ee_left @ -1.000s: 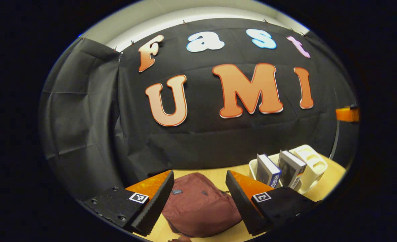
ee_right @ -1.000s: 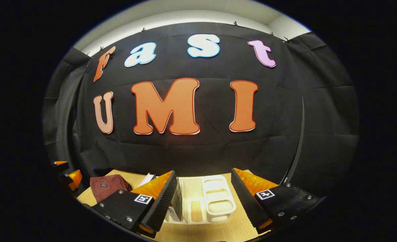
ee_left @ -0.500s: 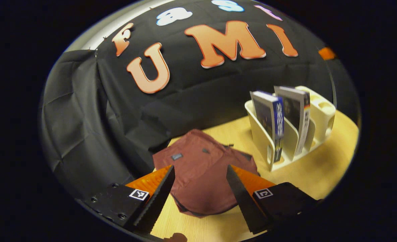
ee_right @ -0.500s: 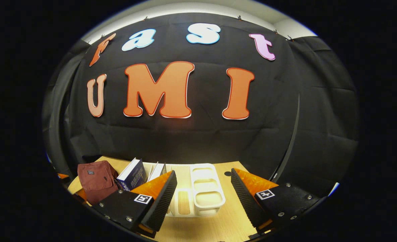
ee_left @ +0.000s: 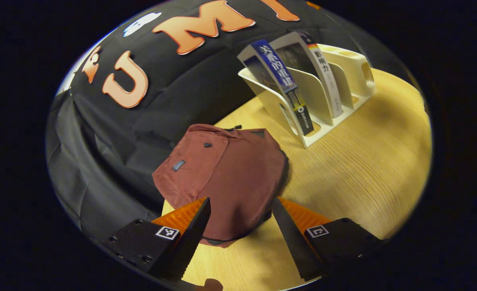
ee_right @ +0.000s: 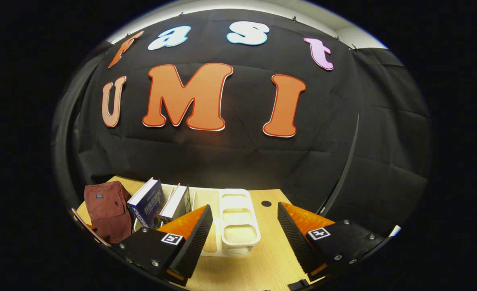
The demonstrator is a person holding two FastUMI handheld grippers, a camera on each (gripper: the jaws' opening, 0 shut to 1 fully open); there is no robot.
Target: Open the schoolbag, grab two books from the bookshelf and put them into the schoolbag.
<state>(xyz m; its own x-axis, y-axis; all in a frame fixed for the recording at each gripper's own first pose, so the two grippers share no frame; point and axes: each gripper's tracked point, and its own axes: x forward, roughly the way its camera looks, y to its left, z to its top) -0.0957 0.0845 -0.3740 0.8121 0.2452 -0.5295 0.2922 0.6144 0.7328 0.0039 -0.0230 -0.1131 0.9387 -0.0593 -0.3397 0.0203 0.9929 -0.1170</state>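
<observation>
A maroon schoolbag [ee_left: 226, 178] lies closed on the wooden table, flat, with its near end between the fingers of my left gripper [ee_left: 240, 238], which is open above it. Behind it to the right stands a cream bookshelf [ee_left: 323, 97] with a blue book [ee_left: 278, 81] and a white book [ee_left: 319, 68] upright in its slots. In the right gripper view the schoolbag [ee_right: 107, 210] is at the far left, the blue book [ee_right: 147, 206] and white book [ee_right: 177, 206] lean in the bookshelf [ee_right: 236, 226]. My right gripper [ee_right: 244, 238] is open, short of the shelf.
The wooden table [ee_left: 363, 169] stretches to the right of the bag and in front of the shelf. Black cloth wall [ee_right: 242, 161] stands close behind the table. A small dark hole [ee_right: 266, 203] sits in the tabletop behind the shelf.
My left gripper has tilted down and moved in over the schoolbag, which now looks larger. My right gripper has dipped slightly, bringing more of the table and shelf into view.
</observation>
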